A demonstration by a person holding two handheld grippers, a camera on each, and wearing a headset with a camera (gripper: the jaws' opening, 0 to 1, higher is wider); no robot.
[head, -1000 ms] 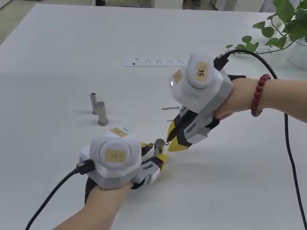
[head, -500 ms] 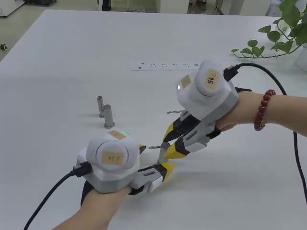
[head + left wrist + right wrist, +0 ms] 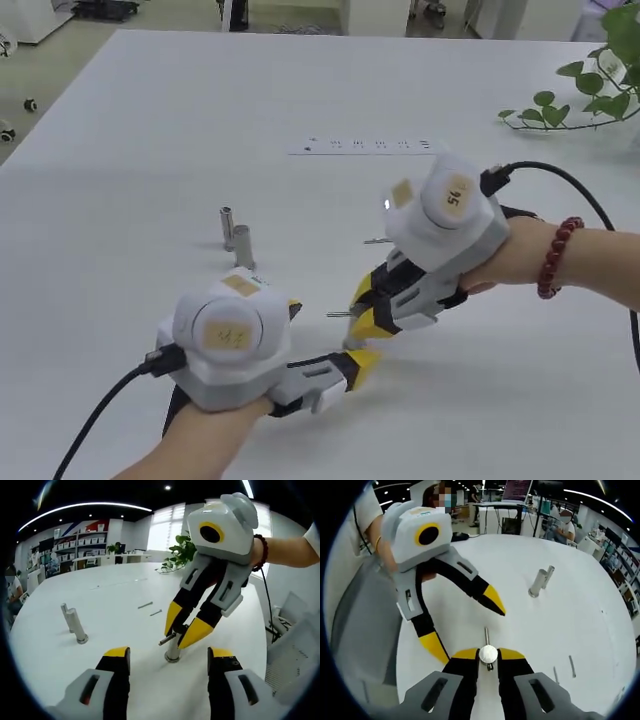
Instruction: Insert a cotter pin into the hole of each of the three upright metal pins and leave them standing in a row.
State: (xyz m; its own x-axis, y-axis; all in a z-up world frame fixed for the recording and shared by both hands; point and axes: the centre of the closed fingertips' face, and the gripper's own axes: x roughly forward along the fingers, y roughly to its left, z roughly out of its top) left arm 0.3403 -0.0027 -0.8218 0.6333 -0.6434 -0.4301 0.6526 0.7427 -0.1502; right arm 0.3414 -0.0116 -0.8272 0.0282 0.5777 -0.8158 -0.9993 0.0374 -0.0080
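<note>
One upright metal pin (image 3: 173, 654) stands on the desk (image 3: 110, 595) between the wide-apart jaws of the left claw (image 3: 469, 634). Neither jaw touches it, and they are probably there to catch it if it tips. At its top the right claw (image 3: 178, 636) is pinched narrow on a cotter pin (image 3: 166, 640), likely feeding it through the hole. Left gripper view shows the cotter pin side-on, right gripper view the pin's round top end-on. The other two metal pins (image 3: 242, 248) stand well apart and spare cotter pins (image 3: 145, 605) lie beyond.
</note>
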